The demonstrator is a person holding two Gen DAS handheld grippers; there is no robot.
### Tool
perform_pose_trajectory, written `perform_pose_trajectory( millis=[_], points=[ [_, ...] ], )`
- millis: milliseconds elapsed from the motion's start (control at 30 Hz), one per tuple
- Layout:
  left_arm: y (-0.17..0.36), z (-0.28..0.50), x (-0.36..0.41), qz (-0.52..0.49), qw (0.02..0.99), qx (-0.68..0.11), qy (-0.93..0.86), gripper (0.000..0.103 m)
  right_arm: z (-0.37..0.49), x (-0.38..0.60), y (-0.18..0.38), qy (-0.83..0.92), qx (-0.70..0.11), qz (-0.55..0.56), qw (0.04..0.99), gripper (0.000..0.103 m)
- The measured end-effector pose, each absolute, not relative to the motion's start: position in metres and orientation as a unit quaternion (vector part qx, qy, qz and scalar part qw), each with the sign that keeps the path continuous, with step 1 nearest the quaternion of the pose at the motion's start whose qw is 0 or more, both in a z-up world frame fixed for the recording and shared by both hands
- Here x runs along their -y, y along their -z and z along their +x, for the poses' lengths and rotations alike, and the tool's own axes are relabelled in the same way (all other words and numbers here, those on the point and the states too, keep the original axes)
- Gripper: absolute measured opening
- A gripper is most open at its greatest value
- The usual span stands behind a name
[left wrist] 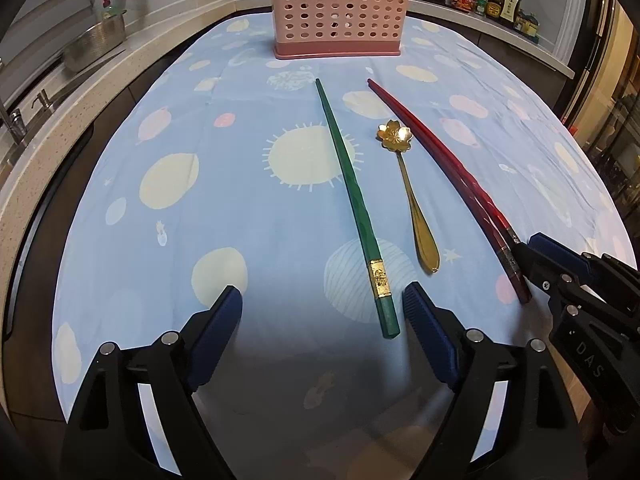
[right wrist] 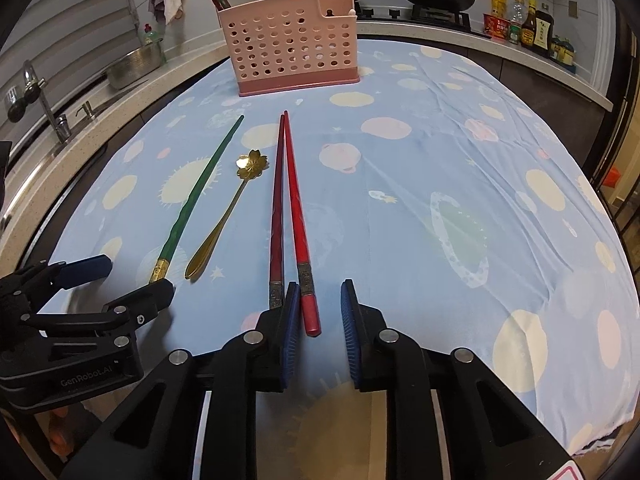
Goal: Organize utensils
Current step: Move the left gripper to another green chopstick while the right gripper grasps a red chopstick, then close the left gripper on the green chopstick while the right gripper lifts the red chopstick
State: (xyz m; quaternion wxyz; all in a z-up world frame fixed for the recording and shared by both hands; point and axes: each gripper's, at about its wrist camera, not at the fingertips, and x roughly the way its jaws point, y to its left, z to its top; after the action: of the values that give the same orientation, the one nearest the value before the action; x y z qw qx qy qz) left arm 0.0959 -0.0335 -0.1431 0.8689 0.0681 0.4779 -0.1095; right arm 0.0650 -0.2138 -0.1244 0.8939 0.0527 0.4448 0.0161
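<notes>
On the blue planet-print surface [right wrist: 440,152], the green chopstick [right wrist: 192,200], gold flower spoon [right wrist: 224,216] and red chopstick pair [right wrist: 288,208] lie unsorted; a few sticks already stand in the pink perforated holder [right wrist: 288,48] at 12 o'clock. Left gripper [left wrist: 322,312] gapes empty beside the green one. Right gripper [right wrist: 320,316] has narrowed around one red stick, pads apparently not yet pressing. Mostly still to do.

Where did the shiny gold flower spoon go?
The gold flower spoon lies flat on the blue tablecloth, between the green chopstick on its left and the red chopsticks on its right, in front of the pink basket.
</notes>
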Motion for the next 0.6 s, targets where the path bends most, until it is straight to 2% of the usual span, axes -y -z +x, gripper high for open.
perform_pose_trajectory(
  millis=[67,233,333,400,467,600],
  points=[
    [0.142,0.095,0.033,0.067,0.87,-0.476,0.109,0.074,0.065,0.214,0.124,-0.018,-0.445,0.053,0.894,0.009],
    [0.138,0.094,0.03,0.062,0.872,-0.473,0.115,0.055,0.062,0.213,0.124,-0.021,-0.444,0.052,0.894,0.008],
    [0.137,0.095,0.027,0.059,0.872,-0.471,0.117,0.04,0.06,0.212,0.124,-0.022,-0.444,0.055,0.894,0.007],
    [0.136,0.096,0.025,0.053,0.872,-0.471,0.12,0.023,0.059,0.213,0.123,-0.024,-0.444,0.058,0.894,0.007],
    [0.135,0.097,0.023,0.047,0.87,-0.474,0.126,0.011,0.058,0.213,0.121,-0.025,-0.444,0.062,0.893,0.007],
    [0.133,0.096,0.019,0.038,0.867,-0.478,0.135,0.007,0.053,0.214,0.113,-0.027,-0.437,0.071,0.896,0.007]
  ],
)
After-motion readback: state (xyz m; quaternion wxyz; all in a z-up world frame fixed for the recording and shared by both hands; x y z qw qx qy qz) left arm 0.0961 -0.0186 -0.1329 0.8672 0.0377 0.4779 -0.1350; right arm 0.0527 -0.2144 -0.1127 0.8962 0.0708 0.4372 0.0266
